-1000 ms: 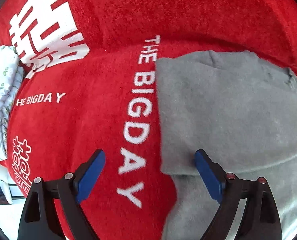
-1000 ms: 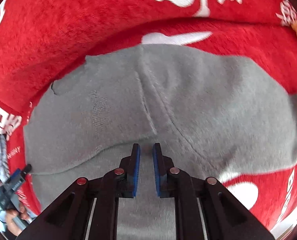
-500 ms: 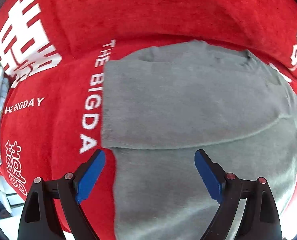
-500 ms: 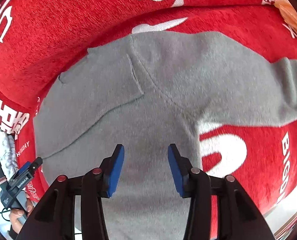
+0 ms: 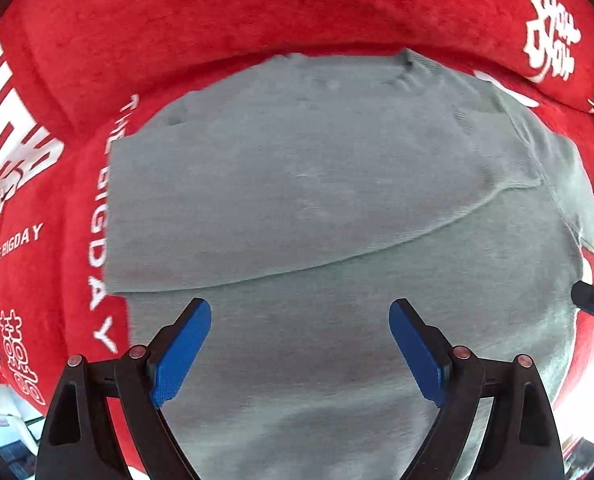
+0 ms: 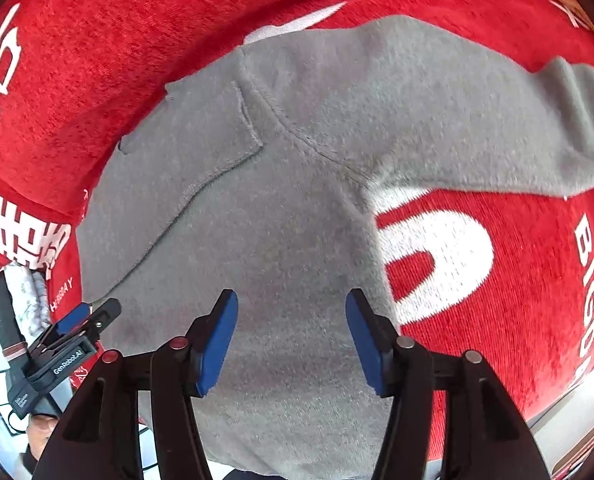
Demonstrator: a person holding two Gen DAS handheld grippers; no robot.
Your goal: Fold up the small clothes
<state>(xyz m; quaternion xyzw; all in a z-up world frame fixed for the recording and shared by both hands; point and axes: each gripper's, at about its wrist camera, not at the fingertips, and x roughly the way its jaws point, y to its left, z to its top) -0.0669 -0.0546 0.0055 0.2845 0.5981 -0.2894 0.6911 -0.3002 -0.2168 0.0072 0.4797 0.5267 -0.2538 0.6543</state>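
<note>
A red plush cover with white lettering carries a soft grey knit sweater, one side folded across its body. The left tool hangs wide and empty above it; the right tool is opening, gripping nothing.

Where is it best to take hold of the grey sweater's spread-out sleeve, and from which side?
Probably at the ribbed cuff of the grey sweater, from above. The sleeve lies flat and stretched out on the red cloth, so its free end gives an edge to pinch. The right gripper, jaws opening and empty, is nearer.
</note>
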